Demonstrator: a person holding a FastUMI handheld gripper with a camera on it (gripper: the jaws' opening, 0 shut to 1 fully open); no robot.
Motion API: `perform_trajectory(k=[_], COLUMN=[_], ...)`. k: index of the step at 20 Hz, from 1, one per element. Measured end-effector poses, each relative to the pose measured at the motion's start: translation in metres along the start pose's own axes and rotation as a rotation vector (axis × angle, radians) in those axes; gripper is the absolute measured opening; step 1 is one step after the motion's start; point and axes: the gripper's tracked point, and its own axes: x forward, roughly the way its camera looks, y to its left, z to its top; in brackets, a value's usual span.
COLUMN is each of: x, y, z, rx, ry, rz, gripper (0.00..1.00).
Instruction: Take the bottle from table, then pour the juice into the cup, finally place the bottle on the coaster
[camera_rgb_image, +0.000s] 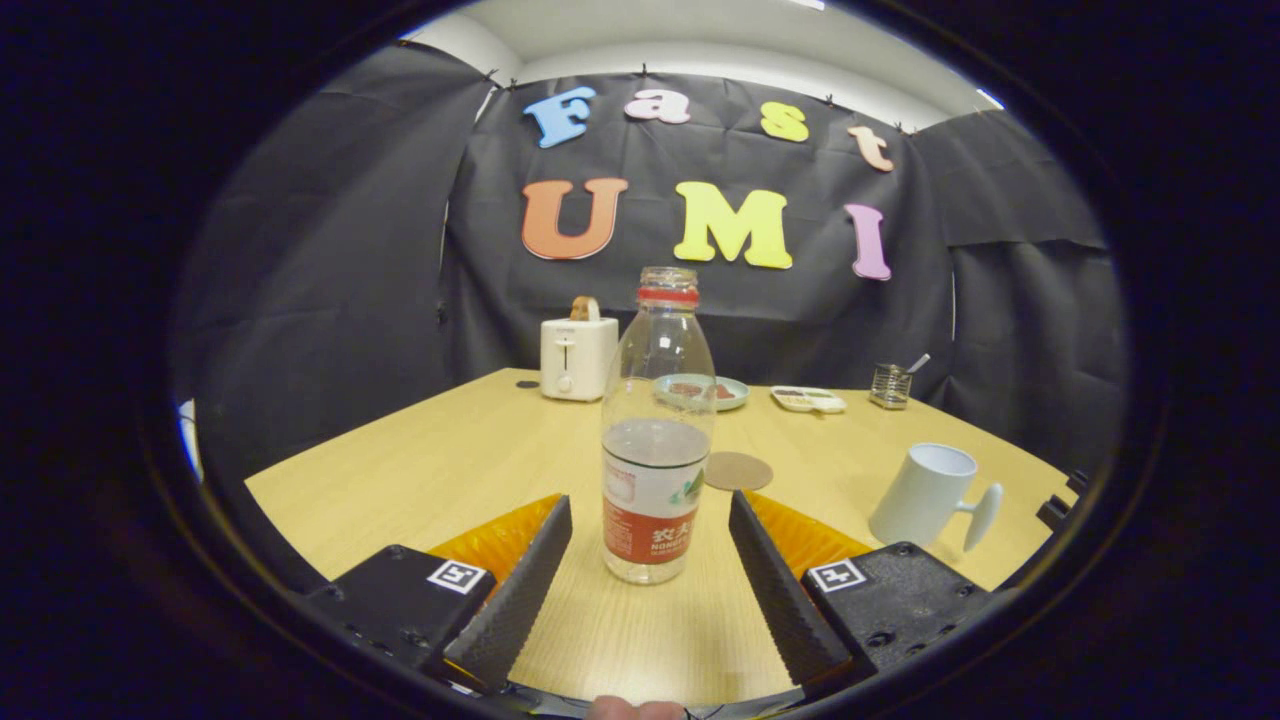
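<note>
A clear plastic bottle (655, 440) with a red neck ring, no cap and a red-and-white label stands upright on the wooden table (450, 460). It is partly filled with clear liquid. My gripper (650, 520) is open, and the bottle's lower part stands between the two ribbed black fingertips (545, 545) without touching either. A round cork coaster (738, 470) lies flat just beyond the bottle, slightly to its right. A white cup (930, 495) with its handle pointing right stands farther right, beside the right finger.
At the table's far side stand a white toaster (577, 355) with a slice in it, a green plate (705, 390), a small white tray (808, 399) and a metal mesh holder (890, 385). Black cloth walls close the booth behind them.
</note>
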Motion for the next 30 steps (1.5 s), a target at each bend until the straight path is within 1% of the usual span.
perform_trajectory(k=[2, 6, 10, 13, 16, 18, 21, 25, 27, 30], x=[0.012, 0.03, 0.041, 0.047, 0.045, 0.035, 0.02, 0.008, 0.006, 0.006], y=[0.003, -0.001, -0.005, -0.004, -0.007, -0.012, -0.023, -0.036, -0.036, -0.052], z=[0.002, 0.006, 0.009, 0.015, 0.02, 0.037, 0.06, 0.086, 0.09, 0.089], rx=[-0.002, -0.005, -0.04, -0.068, -0.055, -0.005, 0.108, 0.257, 0.361, 0.553], ry=[-0.003, -0.012, -0.005, -0.02, -0.018, -0.052, -0.082, -0.103, -0.085, -0.052], rz=[0.008, -0.004, 0.001, 0.018, 0.028, 0.039, 0.045, 0.085, 0.149, 0.182], gripper=[1.0, 1.0, 1.0, 0.9, 0.8, 0.78, 0.77, 0.76, 0.75, 0.75])
